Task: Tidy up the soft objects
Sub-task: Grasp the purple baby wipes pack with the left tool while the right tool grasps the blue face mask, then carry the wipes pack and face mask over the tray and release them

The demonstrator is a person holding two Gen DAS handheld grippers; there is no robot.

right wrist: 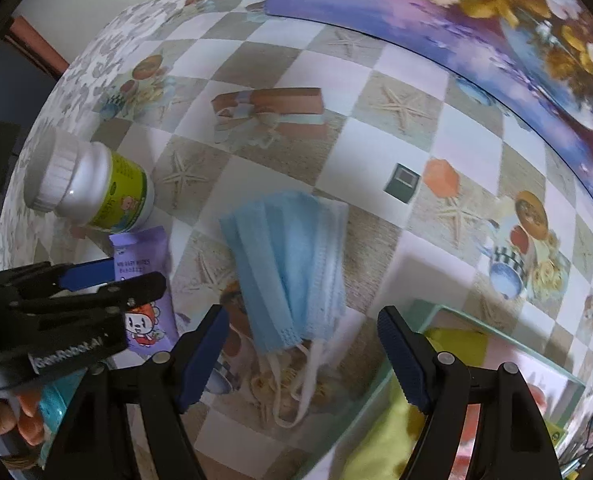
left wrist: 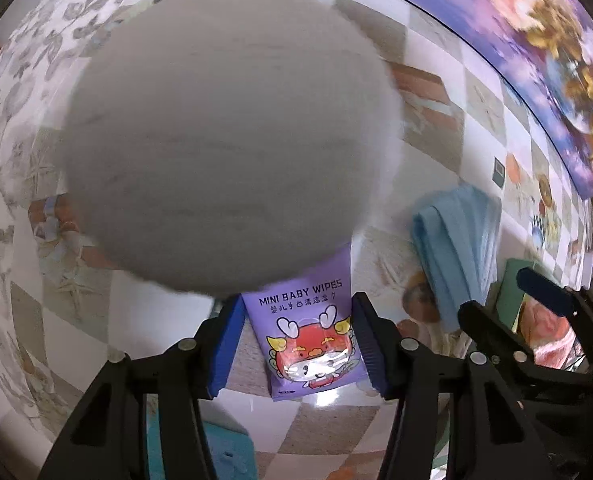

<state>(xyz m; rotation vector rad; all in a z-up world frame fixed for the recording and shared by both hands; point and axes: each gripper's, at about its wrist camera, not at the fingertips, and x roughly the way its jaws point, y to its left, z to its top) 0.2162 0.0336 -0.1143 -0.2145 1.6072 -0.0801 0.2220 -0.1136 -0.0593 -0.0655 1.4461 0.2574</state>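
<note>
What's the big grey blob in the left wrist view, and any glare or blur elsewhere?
Left wrist view: blob is the white bottle's cap, far too close, smeared out of focus; glare on the wipes pack window; heavy fisheye bend. Right wrist view: sharper, bottle and mask clear, soft blur at edges.

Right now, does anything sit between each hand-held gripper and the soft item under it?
Nothing visible does. The baby wipes pack lies directly between the left hand-held gripper's open fingers. The blue face mask lies unobstructed ahead of the right hand-held gripper. The white bottle stands off to the side.
</note>
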